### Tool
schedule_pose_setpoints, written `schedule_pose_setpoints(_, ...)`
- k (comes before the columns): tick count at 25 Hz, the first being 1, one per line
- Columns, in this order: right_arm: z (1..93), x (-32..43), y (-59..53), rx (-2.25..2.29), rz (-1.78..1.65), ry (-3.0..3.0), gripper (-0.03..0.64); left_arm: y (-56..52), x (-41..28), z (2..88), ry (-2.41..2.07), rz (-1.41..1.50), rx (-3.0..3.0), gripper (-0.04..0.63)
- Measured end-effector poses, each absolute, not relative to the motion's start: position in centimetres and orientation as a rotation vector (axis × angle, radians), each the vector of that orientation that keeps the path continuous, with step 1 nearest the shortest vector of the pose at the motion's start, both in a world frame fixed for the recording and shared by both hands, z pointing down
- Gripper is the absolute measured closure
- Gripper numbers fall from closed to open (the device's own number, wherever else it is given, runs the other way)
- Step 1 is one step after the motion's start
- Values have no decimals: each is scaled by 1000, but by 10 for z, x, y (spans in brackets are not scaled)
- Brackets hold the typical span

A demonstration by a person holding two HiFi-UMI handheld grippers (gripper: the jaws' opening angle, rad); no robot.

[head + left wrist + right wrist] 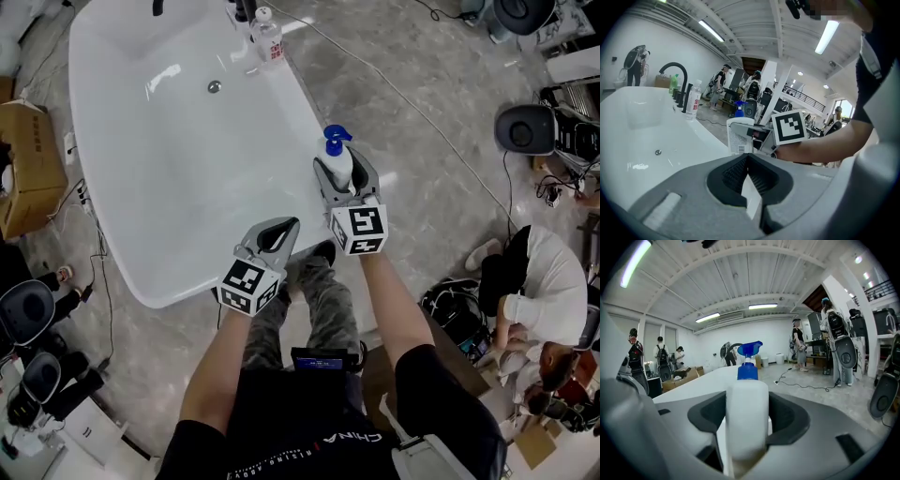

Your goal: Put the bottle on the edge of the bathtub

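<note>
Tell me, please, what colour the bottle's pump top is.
Blue pump top; right gripper view shows it best.

Black short-sleeved T-shirt (281, 417) with white lettering, grey camouflage trousers (323, 300) and dark shoes (323, 251): that is what I wear. My left gripper (278, 232) and right gripper (343, 169) are grey, their jaws lined with black ribbed pads (733, 172); each carries a white cube (359, 230) bearing black square markers.

We found the head view looking steeply down from above; both gripper views, close behind their jaws, shared the bathtub (159, 187).
</note>
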State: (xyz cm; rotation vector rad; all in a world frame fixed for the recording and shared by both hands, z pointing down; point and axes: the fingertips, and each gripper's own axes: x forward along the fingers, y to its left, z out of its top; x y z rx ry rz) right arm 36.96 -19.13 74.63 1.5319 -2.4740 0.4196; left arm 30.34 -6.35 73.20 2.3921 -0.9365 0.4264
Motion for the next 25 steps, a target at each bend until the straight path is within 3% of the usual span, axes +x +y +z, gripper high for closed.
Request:
schedule_pose_setpoints(9, 750, 369, -160, 1590, 180, -2556, 342, -57, 298, 765, -917, 411, 2442, 586)
schedule_pose_setpoints(20, 767, 379, -132, 1463, 213, -2419, 341, -53, 301, 755, -897, 435, 2468, 586)
schedule_pose_setpoints(25, 782, 382, -126, 1332, 325, -2313, 264, -54, 292, 742, -887, 460, 2460, 586)
